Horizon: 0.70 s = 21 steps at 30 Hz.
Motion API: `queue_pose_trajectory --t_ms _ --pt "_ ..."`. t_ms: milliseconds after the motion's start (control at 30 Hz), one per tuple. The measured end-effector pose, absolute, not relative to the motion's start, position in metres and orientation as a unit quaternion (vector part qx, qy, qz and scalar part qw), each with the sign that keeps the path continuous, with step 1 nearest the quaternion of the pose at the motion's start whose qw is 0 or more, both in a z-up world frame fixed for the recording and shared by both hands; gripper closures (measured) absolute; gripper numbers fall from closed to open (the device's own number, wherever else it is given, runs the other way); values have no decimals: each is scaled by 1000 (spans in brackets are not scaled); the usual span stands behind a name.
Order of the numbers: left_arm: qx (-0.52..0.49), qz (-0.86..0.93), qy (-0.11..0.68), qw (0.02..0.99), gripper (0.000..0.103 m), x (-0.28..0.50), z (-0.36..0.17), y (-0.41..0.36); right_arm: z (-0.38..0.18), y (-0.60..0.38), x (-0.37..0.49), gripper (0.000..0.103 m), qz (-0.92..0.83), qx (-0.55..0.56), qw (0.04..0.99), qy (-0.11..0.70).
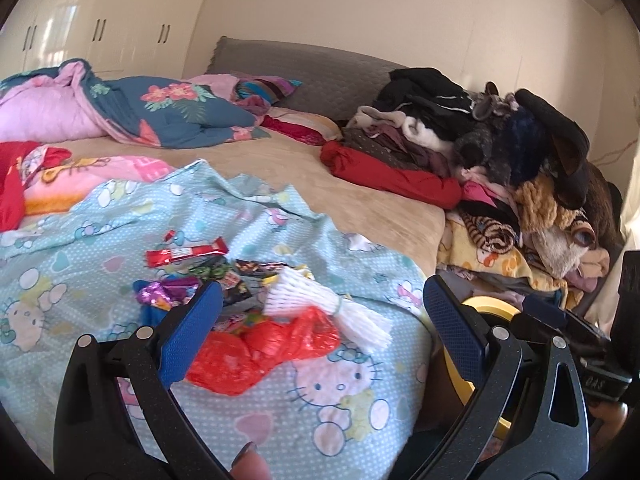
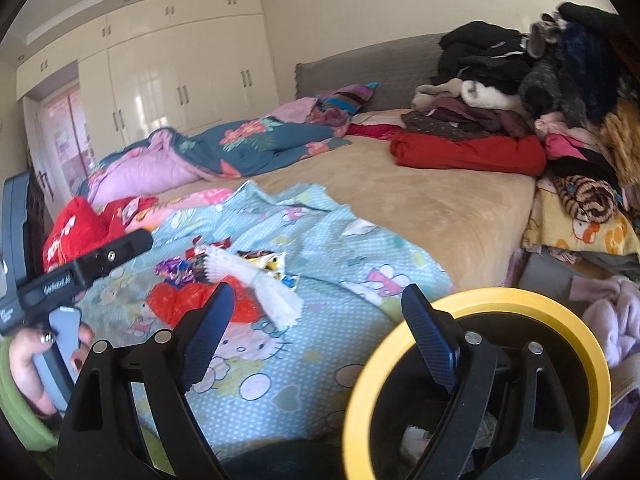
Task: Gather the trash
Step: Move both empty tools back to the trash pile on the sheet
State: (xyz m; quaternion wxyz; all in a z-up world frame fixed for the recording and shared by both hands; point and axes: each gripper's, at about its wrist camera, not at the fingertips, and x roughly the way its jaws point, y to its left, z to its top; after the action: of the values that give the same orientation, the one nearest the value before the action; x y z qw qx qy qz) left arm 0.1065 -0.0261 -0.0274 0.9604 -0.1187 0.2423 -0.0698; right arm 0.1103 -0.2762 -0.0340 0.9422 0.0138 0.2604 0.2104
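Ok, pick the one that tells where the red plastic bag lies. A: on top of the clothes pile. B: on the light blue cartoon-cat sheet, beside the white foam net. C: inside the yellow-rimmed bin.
B: the red plastic bag lies crumpled on the light blue sheet, against the white foam net.

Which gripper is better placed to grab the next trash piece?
Left. Its open jaws already frame the red plastic bag; the right gripper sits over the yellow-rimmed bin, off to the side of the trash.

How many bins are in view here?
1: a yellow-rimmed bin on the floor beside the bed's near corner, under the open right gripper. Others may be hidden.
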Motion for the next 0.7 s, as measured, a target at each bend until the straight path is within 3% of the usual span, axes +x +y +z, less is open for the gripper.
queue_pose_trajectory --t_ms 700 --pt "-162 -27 258 952 11 110 -47 38 -60 -198 142 20 251 -57 915 312"
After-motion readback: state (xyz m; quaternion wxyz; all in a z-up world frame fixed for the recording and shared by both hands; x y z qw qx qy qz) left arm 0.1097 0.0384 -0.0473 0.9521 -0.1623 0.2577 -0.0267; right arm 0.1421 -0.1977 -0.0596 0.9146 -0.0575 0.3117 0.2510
